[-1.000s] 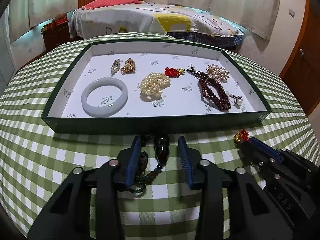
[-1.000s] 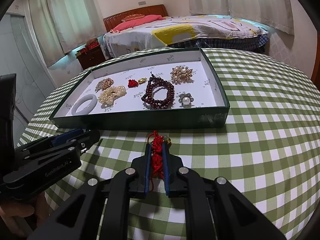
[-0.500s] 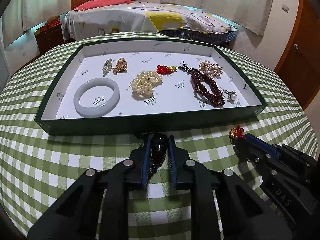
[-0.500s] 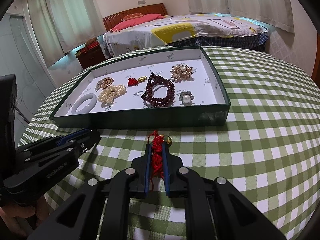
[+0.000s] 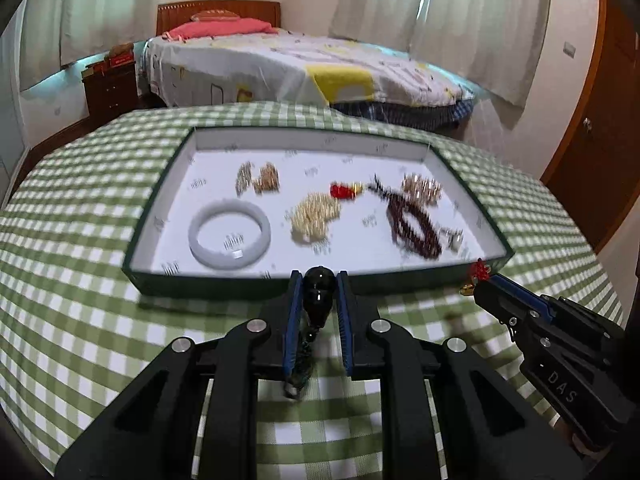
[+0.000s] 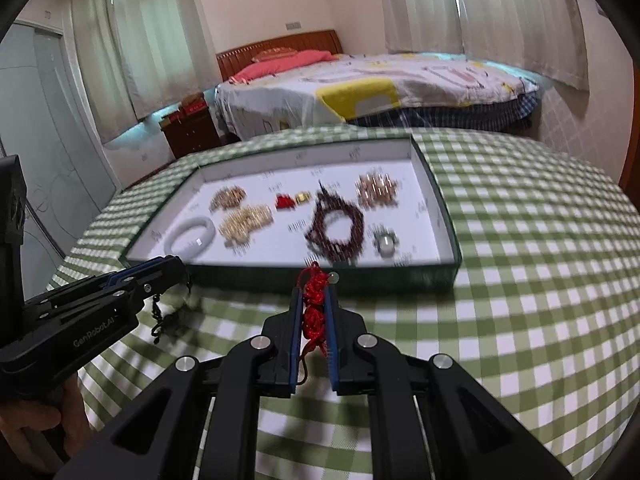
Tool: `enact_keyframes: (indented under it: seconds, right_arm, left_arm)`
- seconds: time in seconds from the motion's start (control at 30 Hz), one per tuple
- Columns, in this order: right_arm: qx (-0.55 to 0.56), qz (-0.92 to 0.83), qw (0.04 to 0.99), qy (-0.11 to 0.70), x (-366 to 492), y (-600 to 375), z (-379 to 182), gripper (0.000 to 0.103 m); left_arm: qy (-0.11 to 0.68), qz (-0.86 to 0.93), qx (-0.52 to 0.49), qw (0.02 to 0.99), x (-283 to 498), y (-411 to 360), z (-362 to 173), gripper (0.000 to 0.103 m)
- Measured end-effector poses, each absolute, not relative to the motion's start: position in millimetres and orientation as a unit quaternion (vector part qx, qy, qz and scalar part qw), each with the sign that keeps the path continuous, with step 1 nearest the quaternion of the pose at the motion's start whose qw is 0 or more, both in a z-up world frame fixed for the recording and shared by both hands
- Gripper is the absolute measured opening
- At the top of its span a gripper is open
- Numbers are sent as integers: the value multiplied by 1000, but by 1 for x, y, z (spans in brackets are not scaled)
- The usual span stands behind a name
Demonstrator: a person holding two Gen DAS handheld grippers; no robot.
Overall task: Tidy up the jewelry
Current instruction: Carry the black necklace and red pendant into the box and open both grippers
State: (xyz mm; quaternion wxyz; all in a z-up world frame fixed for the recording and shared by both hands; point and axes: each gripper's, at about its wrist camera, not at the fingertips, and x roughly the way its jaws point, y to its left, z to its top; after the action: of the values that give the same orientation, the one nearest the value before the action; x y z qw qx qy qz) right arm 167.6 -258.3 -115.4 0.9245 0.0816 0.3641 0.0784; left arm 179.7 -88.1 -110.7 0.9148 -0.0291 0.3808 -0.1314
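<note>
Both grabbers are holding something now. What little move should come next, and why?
Probably carry both forward over the green tray. The left gripper is shut on a dark bead pendant, the right gripper on a red knot charm, and both still hang short of the tray's near wall.

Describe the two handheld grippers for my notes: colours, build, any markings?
Both look alike: matte black angular bodies, with silver round bolts at the linkage pivots and blue ribbed pads lining the fingers. The left gripper has pale "GenRobot.AI" lettering on its side in the right wrist view; the right gripper shows "DAS" in the left wrist view. No cables or sleeves are visible.
</note>
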Motion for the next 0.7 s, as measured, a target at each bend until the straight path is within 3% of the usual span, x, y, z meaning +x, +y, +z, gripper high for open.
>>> enact_keyframes:
  seconds: [0.47, 0.7]
  right_arm:
    - [64, 95, 947, 299, 216, -249, -64, 11]
    - [58, 99, 952, 283, 260, -247, -57, 11]
  left_arm:
    - [302, -149, -39, 941, 218, -95, -45, 17]
    - [299, -133, -23, 945, 270, -109, -49, 17]
